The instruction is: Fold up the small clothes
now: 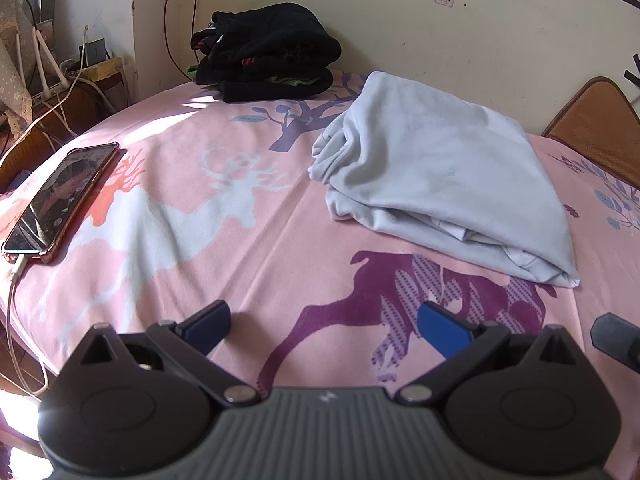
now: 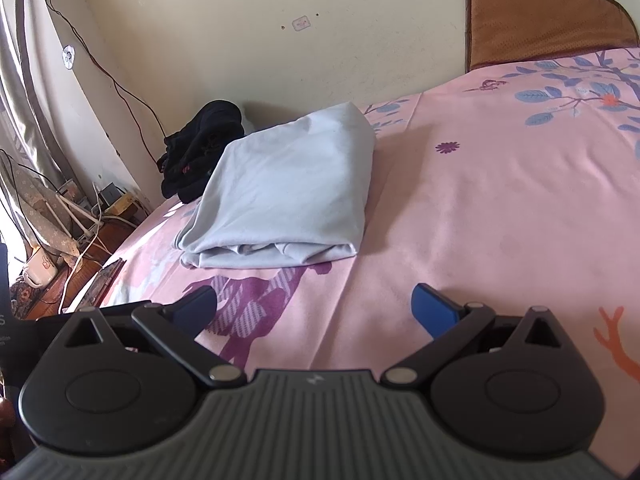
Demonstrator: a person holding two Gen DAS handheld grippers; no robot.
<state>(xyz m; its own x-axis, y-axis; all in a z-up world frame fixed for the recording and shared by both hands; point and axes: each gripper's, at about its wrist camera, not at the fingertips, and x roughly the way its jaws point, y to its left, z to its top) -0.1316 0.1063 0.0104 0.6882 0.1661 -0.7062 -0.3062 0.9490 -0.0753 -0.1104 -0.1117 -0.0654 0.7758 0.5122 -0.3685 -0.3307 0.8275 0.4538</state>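
The left hand-held gripper [image 1: 324,324] hangs over the pink bed [image 1: 248,240], fingers spread wide and empty. A folded pale cloth [image 1: 440,184] lies ahead to the right, black clothes [image 1: 264,52] beyond by the wall, a phone [image 1: 60,200] at left.

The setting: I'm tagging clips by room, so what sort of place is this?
Most likely a home bedroom. The work surface is a bed with a pink deer-print sheet; a folded pale blue garment and a pile of dark clothes lie on it, with a charging phone at its edge.
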